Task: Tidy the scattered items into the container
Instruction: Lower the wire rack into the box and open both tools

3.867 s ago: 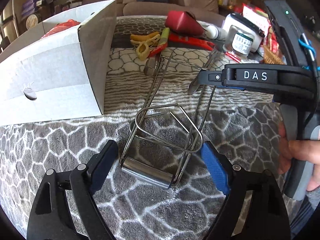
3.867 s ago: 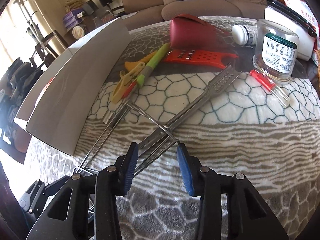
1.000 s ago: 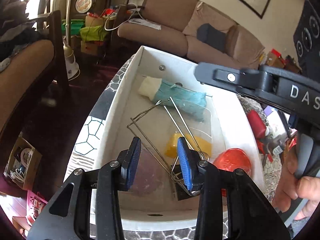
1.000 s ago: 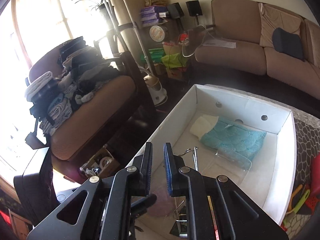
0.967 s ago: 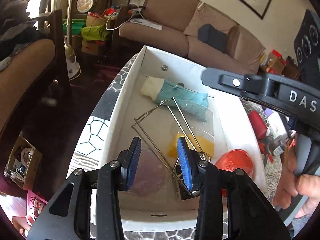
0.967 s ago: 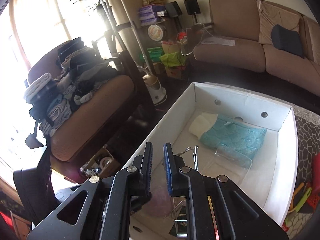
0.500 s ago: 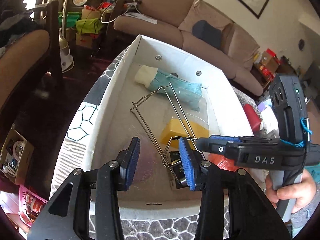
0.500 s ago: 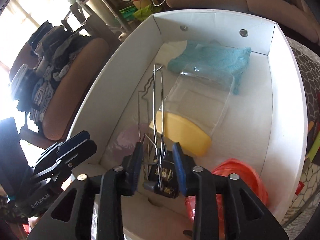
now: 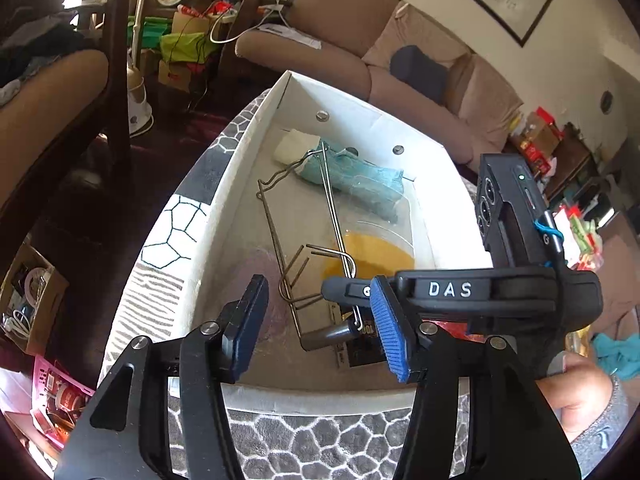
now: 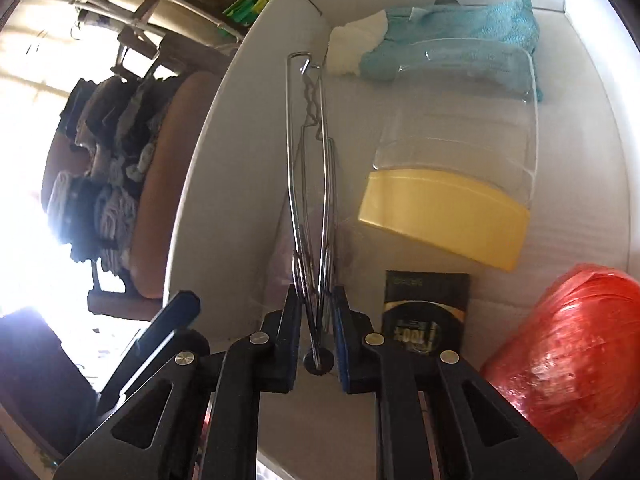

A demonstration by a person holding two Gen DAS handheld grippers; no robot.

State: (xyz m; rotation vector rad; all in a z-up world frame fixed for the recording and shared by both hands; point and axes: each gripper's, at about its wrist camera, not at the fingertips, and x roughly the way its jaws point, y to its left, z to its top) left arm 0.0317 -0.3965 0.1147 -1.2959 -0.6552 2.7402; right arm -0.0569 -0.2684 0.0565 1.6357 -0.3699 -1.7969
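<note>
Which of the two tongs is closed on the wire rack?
The right tongs, closed on the wire rack inside the white box; the left tongs are open, holding nothing.

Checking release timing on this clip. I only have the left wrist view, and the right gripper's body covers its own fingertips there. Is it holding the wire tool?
Observer: Yes. In the right wrist view, the right gripper has its pads closed on the wire tool near its handle end.
Reviewer: Where does the tool lie?
Observer: It runs along the left wall of the white box, and its far tip is beside the teal cloth. I cannot tell whether it rests on the floor of the box.
Reviewer: What is the red patch behind that gripper?
Observer: It is a red plastic bundle in the near right corner, with a black packet to its left.
</note>
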